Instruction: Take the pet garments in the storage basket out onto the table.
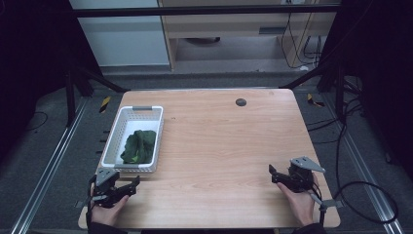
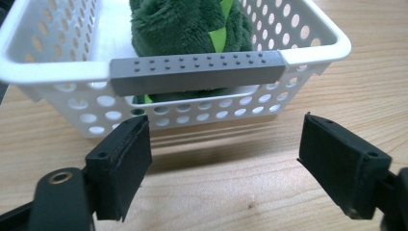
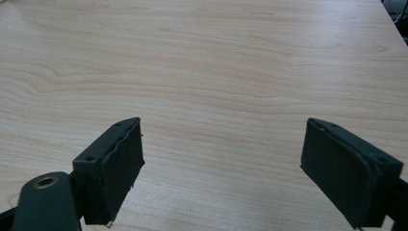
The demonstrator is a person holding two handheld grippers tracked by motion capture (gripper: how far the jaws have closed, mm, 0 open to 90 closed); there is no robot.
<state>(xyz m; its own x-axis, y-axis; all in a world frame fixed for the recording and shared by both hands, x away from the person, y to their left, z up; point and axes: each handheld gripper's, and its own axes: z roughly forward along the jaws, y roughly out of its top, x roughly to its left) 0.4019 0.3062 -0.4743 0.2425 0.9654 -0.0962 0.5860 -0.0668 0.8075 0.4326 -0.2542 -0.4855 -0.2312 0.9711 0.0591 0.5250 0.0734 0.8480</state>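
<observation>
Jaws stand spread wide on both grippers, pinching nothing. At the near left corner of the wooden counter, the left gripper sits just in front of a white perforated basket, facing the grey handle on its near rim. A dark green plush cloth with light green patches lies bundled inside the basket. Near the right front edge, the right gripper hovers over bare wood, well apart from the basket. A small dark round disc sits near the counter's far edge.
</observation>
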